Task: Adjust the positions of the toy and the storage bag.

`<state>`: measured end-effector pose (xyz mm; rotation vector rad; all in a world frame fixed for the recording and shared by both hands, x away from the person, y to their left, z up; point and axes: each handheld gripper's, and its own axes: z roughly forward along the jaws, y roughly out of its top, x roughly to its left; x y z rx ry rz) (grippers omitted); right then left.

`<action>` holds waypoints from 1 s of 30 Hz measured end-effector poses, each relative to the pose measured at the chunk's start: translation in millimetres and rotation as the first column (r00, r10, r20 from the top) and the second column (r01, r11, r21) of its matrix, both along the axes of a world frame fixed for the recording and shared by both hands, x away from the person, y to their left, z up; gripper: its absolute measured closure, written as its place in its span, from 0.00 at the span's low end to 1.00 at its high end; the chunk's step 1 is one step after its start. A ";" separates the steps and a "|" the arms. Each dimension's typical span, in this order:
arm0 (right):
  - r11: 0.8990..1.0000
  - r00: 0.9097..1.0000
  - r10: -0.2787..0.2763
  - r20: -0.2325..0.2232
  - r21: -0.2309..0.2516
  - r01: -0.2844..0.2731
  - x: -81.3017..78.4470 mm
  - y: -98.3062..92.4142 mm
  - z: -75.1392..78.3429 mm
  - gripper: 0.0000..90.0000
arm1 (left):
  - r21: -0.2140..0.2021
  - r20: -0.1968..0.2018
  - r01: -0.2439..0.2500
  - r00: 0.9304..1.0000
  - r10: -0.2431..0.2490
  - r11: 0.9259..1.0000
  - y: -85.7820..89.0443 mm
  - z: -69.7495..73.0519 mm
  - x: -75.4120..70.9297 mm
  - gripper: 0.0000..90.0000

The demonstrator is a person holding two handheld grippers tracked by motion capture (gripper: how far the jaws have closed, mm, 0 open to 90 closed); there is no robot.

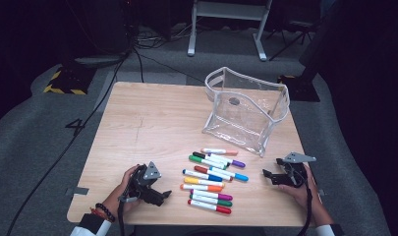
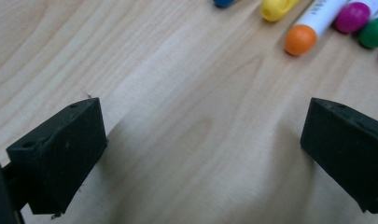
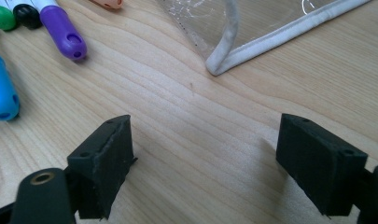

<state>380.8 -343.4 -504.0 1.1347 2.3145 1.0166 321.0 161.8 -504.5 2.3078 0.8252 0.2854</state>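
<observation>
Several coloured markers [image 1: 211, 179] lie in a loose row on the wooden table [image 1: 137, 128], in front of a clear plastic pouch [image 1: 245, 110] that stands open-topped. My left gripper [image 1: 162, 195] rests low at the table's front left, pointing toward the markers, and its jaws stand wide apart over bare wood [image 2: 203, 149]. Just ahead of it are an orange marker cap [image 2: 300, 39] and a magenta one [image 2: 352, 16]. My right gripper [image 1: 269, 177] sits to the right of the markers, open [image 3: 205, 163] and holding nothing. A purple marker [image 3: 63, 30] and the pouch's white-trimmed corner [image 3: 233, 42] lie beyond it.
The table's front edge runs close under both hands. Beyond the table, a black cable [image 1: 64, 147] trails over the grey floor at the left and a white stand [image 1: 226, 29] rises at the back. The table's left half is bare wood.
</observation>
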 end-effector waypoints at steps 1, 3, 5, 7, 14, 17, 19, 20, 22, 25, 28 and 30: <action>1.000 1.000 0.000 0.000 0.000 0.000 0.0 0.0 0.0 0.21 | 0.000 0.000 0.000 1.000 0.000 1.000 0.0 0.0 0.0 0.00; 1.000 1.000 -0.001 0.000 0.000 0.001 0.0 0.1 0.0 0.21 | 0.008 -0.010 -0.006 1.000 0.007 1.000 -4.3 0.9 -9.6 0.00; 1.000 1.000 -0.002 0.000 0.000 0.002 0.0 0.2 0.0 0.21 | 0.001 -0.006 0.023 1.000 -0.023 1.000 -10.1 0.2 -20.8 0.00; 1.000 1.000 -0.002 0.000 0.000 0.002 0.0 0.2 0.0 0.21 | 0.000 -0.005 0.084 0.996 -0.084 0.996 -15.7 0.1 -29.4 0.00; 1.000 1.000 -0.008 -0.006 -0.007 0.008 0.7 1.2 0.9 0.21 | 0.003 0.003 0.164 0.986 -0.164 0.986 -14.4 3.7 -21.8 0.09; 1.000 1.000 -0.011 0.005 -0.019 0.011 0.9 1.8 2.0 0.25 | -0.005 0.018 0.154 0.988 -0.154 0.988 -12.6 6.6 -18.5 0.23; 1.000 1.000 -0.012 0.021 -0.026 0.012 2.4 3.7 3.9 0.28 | -0.022 0.034 0.141 0.990 -0.140 0.990 -9.4 10.9 -10.7 0.19; 0.999 1.000 -0.013 0.024 -0.029 0.013 3.1 4.6 5.9 0.28 | -0.042 0.041 0.141 0.989 -0.139 0.989 -8.2 13.3 -6.9 0.23; 1.000 0.999 -0.012 0.032 -0.021 0.013 4.3 5.2 8.5 0.29 | -0.060 0.041 0.139 0.990 -0.137 0.988 -7.4 15.7 -2.9 0.23; 1.000 0.997 -0.021 0.078 0.007 0.021 7.0 7.0 21.9 0.34 | -0.078 0.055 0.119 0.992 -0.115 0.990 -10.2 22.1 14.4 0.20; 0.999 0.994 -0.026 0.106 0.042 0.022 10.2 8.9 33.6 0.36 | -0.051 0.083 0.121 0.990 -0.116 0.991 -20.3 26.7 34.6 0.24; 0.999 0.991 -0.020 0.133 0.048 0.014 12.1 12.4 40.9 0.39 | -0.035 0.103 0.117 0.988 -0.112 0.993 -28.6 30.4 49.8 0.25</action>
